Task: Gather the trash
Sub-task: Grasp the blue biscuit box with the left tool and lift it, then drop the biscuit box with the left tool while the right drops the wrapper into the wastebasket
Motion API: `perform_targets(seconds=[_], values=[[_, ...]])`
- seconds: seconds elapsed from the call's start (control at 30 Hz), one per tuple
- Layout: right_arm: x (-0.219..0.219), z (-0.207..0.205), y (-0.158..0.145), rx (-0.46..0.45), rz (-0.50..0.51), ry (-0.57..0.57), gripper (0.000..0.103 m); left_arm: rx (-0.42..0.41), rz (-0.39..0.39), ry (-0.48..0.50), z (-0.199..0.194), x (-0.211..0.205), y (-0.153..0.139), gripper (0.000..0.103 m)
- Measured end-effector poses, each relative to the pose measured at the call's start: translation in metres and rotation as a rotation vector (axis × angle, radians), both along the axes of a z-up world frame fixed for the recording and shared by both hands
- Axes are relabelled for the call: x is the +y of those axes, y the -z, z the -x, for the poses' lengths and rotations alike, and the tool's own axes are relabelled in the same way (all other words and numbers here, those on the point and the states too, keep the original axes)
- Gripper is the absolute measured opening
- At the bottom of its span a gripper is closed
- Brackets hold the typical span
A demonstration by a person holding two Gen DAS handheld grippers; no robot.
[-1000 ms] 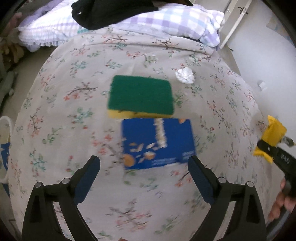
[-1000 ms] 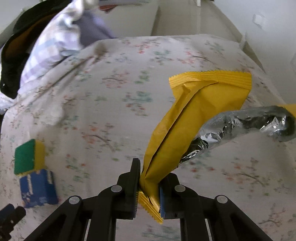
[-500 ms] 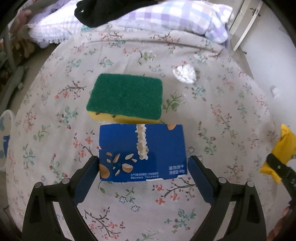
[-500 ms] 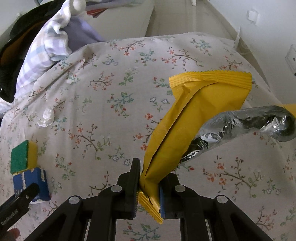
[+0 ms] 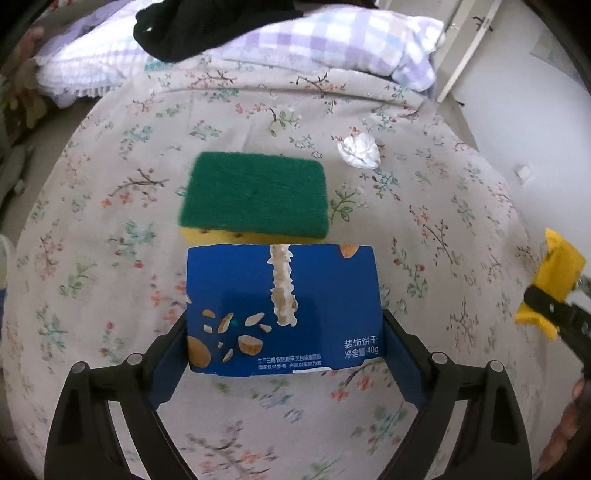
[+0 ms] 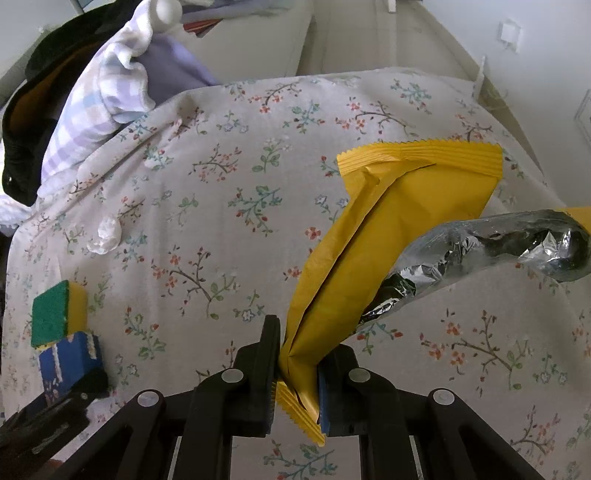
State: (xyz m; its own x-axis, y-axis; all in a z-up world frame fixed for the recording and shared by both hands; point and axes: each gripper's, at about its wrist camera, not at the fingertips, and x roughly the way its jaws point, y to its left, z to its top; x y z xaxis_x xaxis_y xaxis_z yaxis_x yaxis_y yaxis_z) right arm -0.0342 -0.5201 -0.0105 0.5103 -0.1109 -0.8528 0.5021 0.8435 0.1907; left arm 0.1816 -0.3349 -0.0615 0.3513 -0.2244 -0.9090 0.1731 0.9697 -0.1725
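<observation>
A blue snack box (image 5: 284, 295) lies flat on the floral bed sheet (image 5: 110, 221), butted against a green and yellow sponge (image 5: 255, 195). My left gripper (image 5: 284, 321) is open and straddles the box, a finger close along each short side. A crumpled white tissue (image 5: 360, 150) lies beyond the sponge to the right. My right gripper (image 6: 295, 354) is shut on a torn yellow wrapper (image 6: 399, 206) whose silver foil lining (image 6: 480, 243) sticks out to the right. From that side, the box (image 6: 68, 358), sponge (image 6: 55, 314) and tissue (image 6: 105, 234) sit far left.
A checked pillow (image 5: 332, 40) and a black garment (image 5: 207, 26) lie at the head of the bed. The bed's right edge drops beside a white wall (image 5: 517, 110). A person's hand (image 5: 565, 424) shows at the lower right, behind the right gripper (image 5: 554, 306).
My left gripper came down and forward over the bed until the blue box stood between its fingers. The right gripper kept still with the wrapper.
</observation>
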Motion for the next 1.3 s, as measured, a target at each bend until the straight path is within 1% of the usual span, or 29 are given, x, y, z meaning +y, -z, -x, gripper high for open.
perform_targets(seconds=[0.2, 0.43, 0.73, 0.93, 1.03, 1.3], values=[[0.012, -0.001, -0.008, -0.008, 0.009, -0.01, 0.015, -0.018, 0.011, -0.005, 0.011, 0.046, -0.016, 0.094], [0.048, -0.012, -0.022, -0.029, 0.014, -0.059, 0.015, -0.054, 0.013, -0.065, 0.022, 0.124, -0.035, 0.094], [0.131, -0.042, -0.034, -0.043, 0.022, -0.187, 0.015, -0.071, 0.007, -0.174, 0.029, 0.232, -0.045, 0.094], [0.195, -0.067, -0.034, -0.047, 0.014, -0.288, 0.015, -0.065, 0.02, -0.269, 0.028, 0.304, -0.039, 0.095], [0.227, -0.08, -0.033, -0.045, 0.011, -0.337, 0.015, -0.049, 0.031, -0.306, 0.027, 0.334, -0.033, 0.095], [0.302, -0.111, -0.016, -0.018, 0.007, -0.454, 0.015, -0.078, 0.02, -0.38, 0.026, 0.396, -0.026, 0.095]])
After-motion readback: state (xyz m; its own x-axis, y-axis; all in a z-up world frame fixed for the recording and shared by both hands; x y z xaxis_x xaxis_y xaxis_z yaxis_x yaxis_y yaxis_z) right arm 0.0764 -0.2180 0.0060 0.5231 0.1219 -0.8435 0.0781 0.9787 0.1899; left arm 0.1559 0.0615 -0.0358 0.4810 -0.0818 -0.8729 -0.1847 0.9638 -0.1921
